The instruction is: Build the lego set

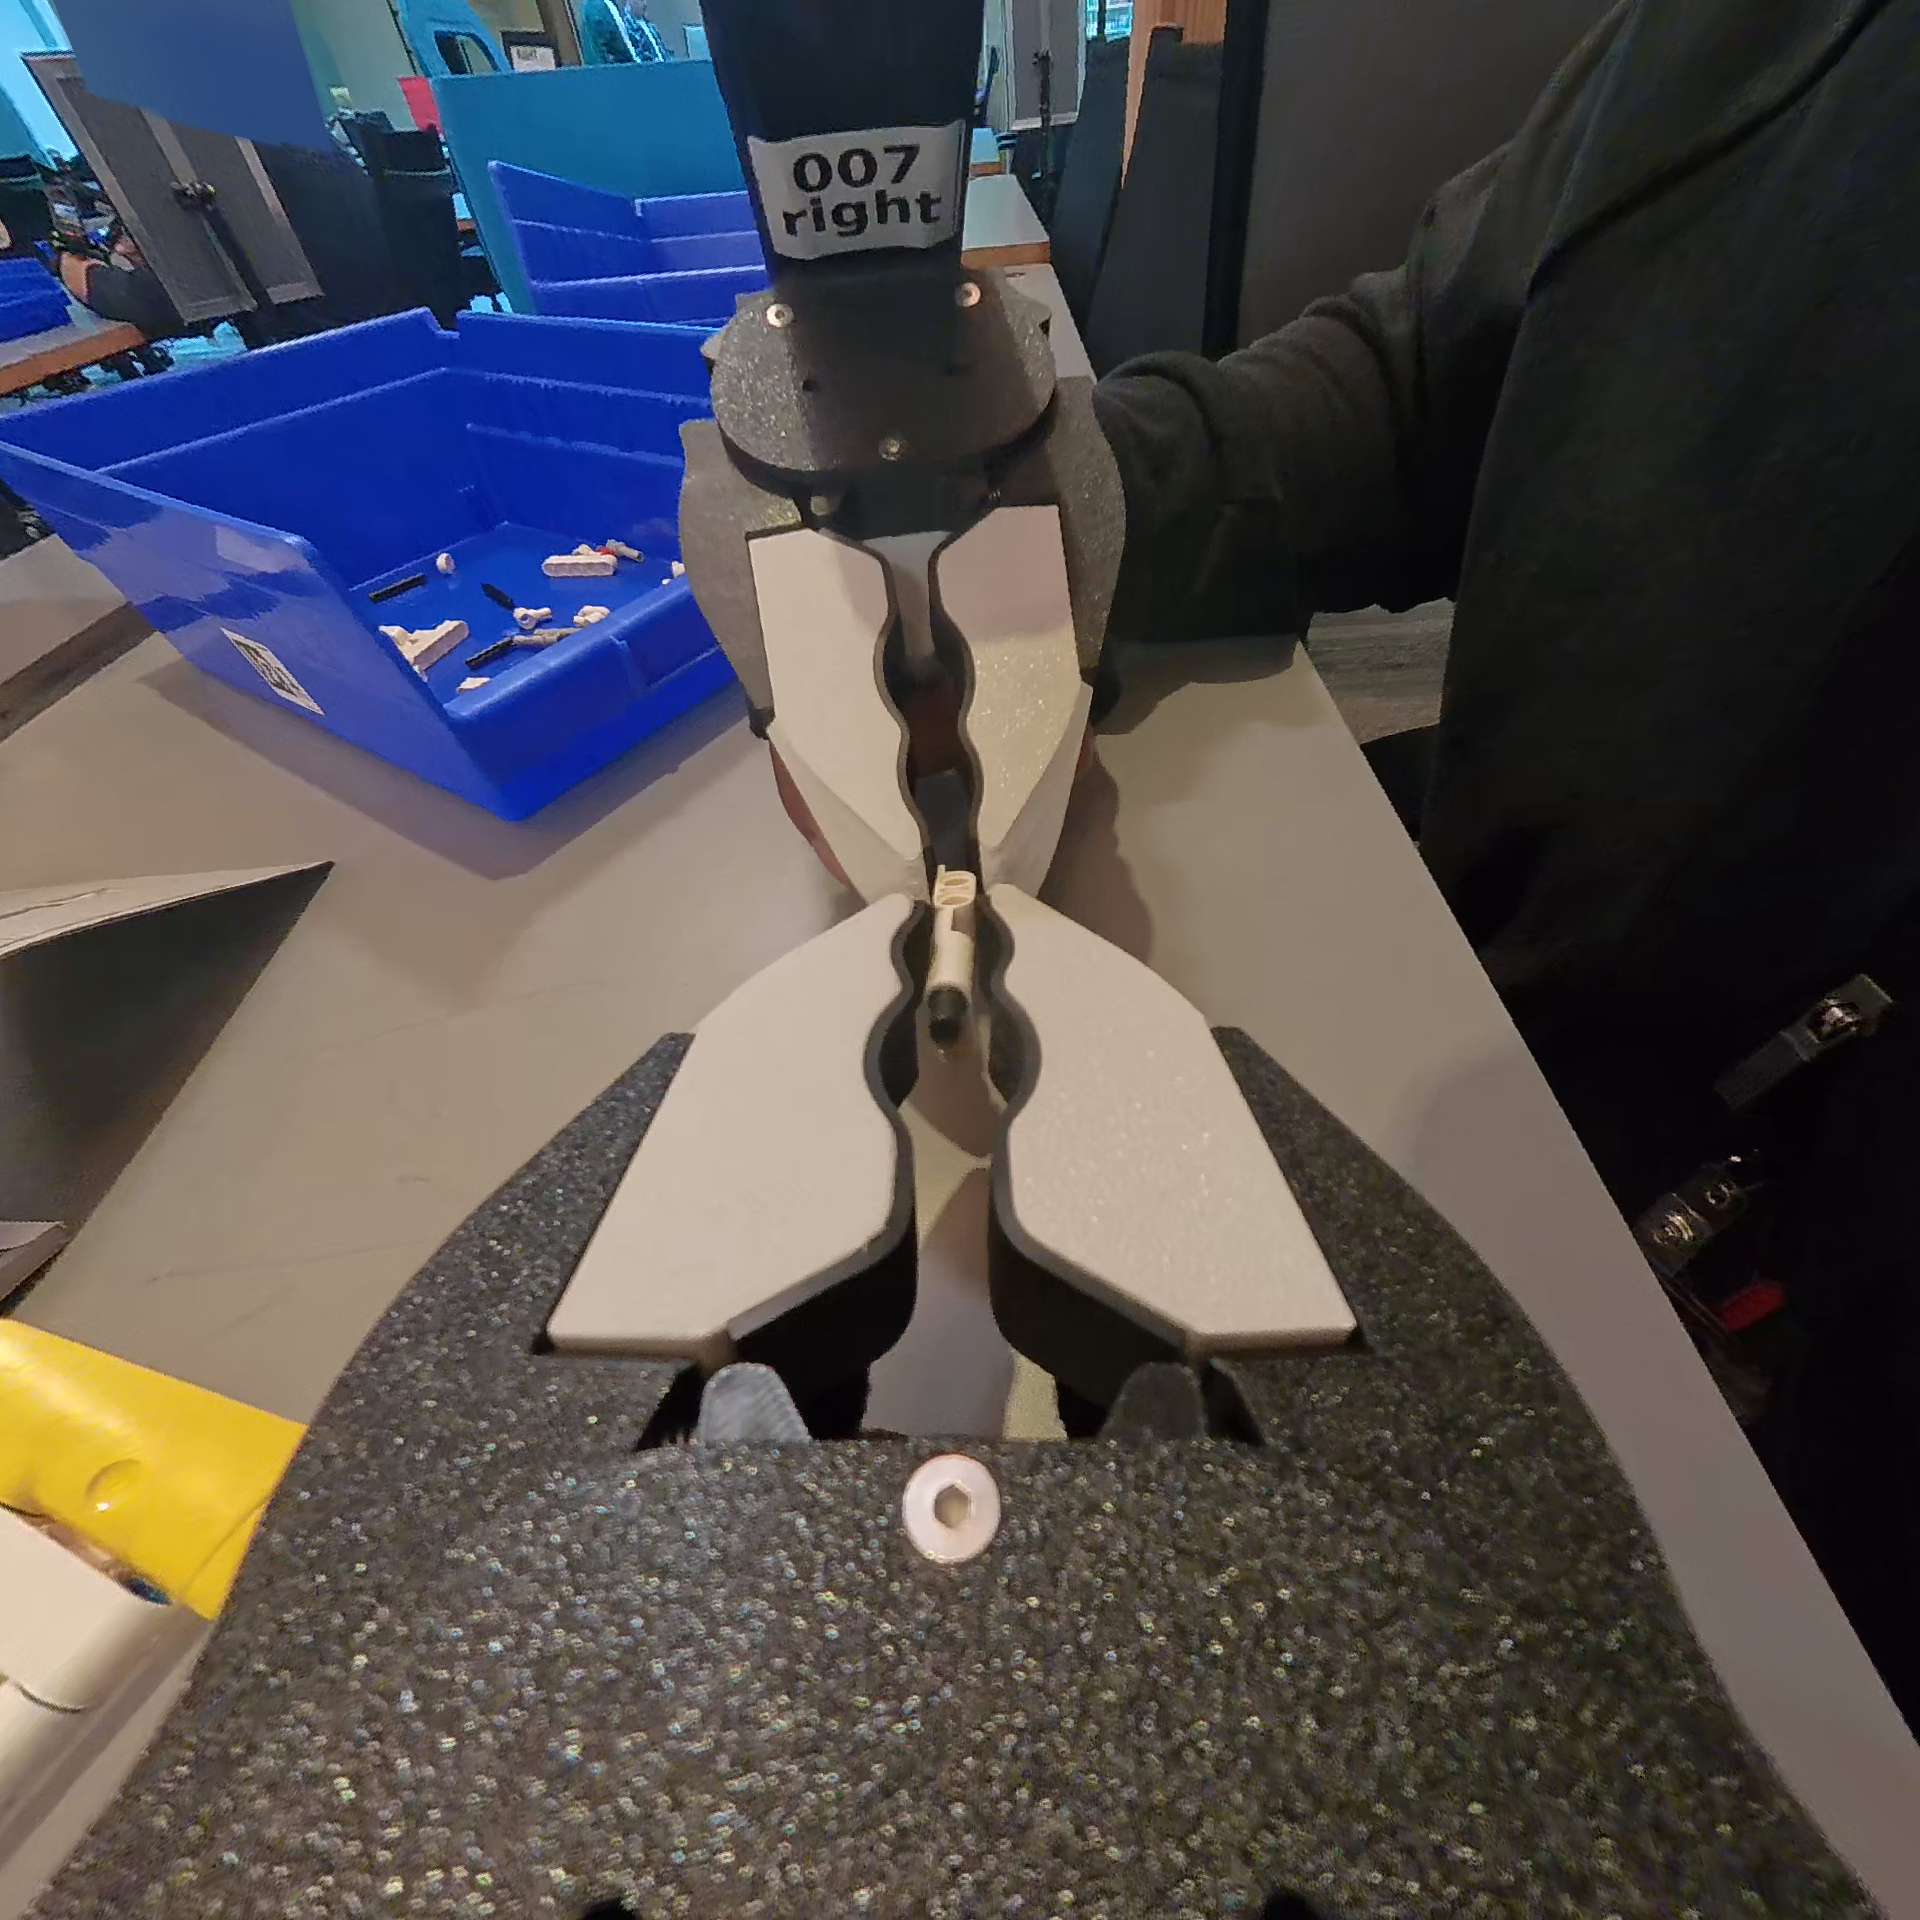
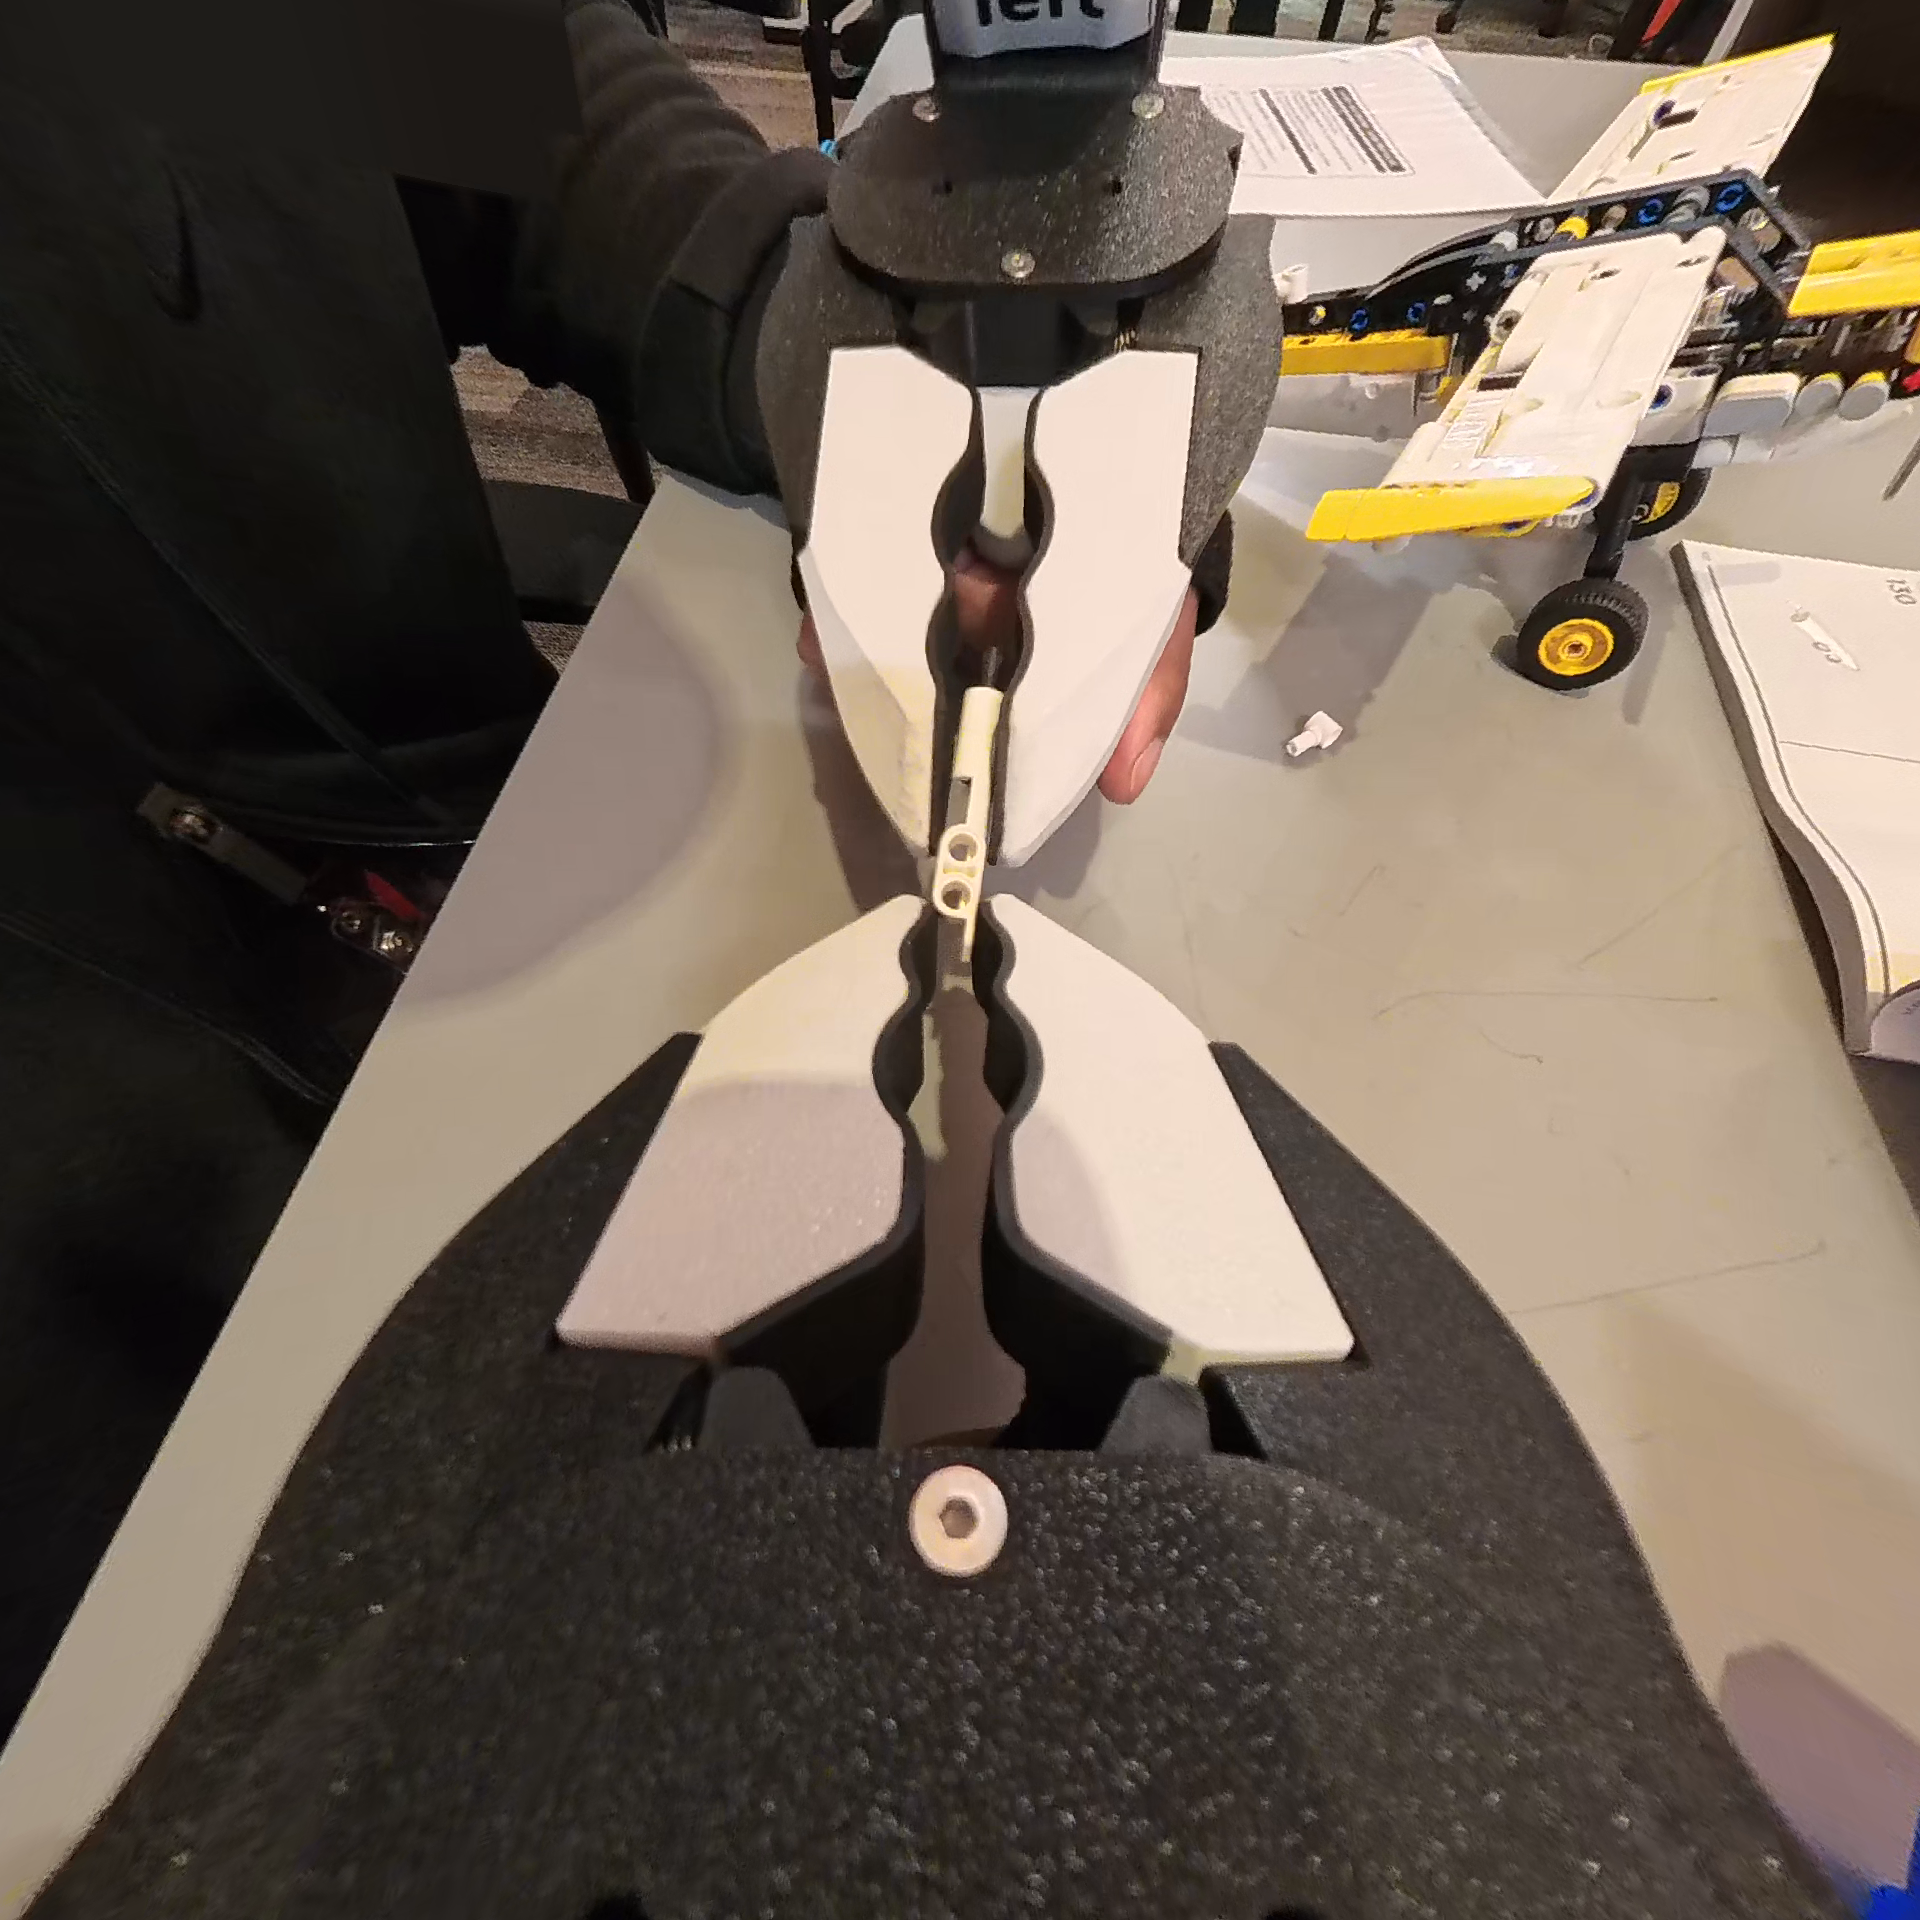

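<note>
My two grippers meet tip to tip above the grey table (image 1: 520, 987). My left gripper (image 1: 951, 909) is shut on a white tube piece (image 1: 951, 951) with a black pin (image 1: 943, 1013) in its near end. It also shows in the right wrist view (image 2: 961, 847), where the tube (image 2: 979, 727) lies between its fingers. My right gripper (image 2: 958, 912) is shut on a small white connector with two holes (image 2: 958, 868), which sticks out of its tips and meets the tube piece. The right gripper (image 1: 951, 868) also shows in the left wrist view, with the connector (image 1: 956, 885) at its tips.
A blue bin (image 1: 260, 582) holding several small parts stands on the left, with another behind it. A yellow and white brick aircraft model (image 2: 1558, 343), a loose white piece (image 2: 1311, 736), a booklet (image 2: 1818, 779) and papers (image 2: 1330, 114) lie nearby. A person in dark clothes (image 1: 1662, 520) holds the grippers. Left and right tips are no more than a few centimetres apart.
</note>
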`<control>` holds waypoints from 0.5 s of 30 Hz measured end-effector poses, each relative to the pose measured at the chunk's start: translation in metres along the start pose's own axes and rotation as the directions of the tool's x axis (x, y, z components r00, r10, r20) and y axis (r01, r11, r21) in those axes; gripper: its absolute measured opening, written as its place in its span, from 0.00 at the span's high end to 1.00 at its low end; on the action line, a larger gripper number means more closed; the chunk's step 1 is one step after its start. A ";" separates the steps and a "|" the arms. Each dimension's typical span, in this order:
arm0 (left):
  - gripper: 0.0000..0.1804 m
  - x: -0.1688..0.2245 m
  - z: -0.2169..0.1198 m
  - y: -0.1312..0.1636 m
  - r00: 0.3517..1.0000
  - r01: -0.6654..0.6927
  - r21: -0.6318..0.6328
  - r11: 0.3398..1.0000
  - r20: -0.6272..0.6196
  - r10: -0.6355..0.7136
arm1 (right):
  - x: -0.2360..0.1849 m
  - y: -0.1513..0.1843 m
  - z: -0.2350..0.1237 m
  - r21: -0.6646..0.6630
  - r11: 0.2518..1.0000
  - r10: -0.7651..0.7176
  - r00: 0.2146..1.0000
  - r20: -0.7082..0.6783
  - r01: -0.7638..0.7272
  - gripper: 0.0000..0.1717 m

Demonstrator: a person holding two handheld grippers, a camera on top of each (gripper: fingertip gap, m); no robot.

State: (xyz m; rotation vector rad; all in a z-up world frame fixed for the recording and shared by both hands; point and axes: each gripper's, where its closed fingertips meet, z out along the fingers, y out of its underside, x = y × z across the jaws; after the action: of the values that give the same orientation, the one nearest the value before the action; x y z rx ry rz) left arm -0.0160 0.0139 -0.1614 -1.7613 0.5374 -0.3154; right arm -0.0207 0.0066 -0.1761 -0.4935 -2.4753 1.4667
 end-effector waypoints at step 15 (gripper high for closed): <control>0.96 -0.022 -0.004 0.036 0.993 0.095 -0.238 0.967 0.095 -0.075 | 0.038 0.057 0.004 -0.282 0.959 -0.067 0.986 -0.153 0.022 0.89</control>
State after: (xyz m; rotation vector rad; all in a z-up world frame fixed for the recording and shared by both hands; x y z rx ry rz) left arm -0.0434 0.0148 -0.1936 -2.0288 0.4540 -0.2404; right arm -0.0471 0.0432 -0.2275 -0.5775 -2.5547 1.0190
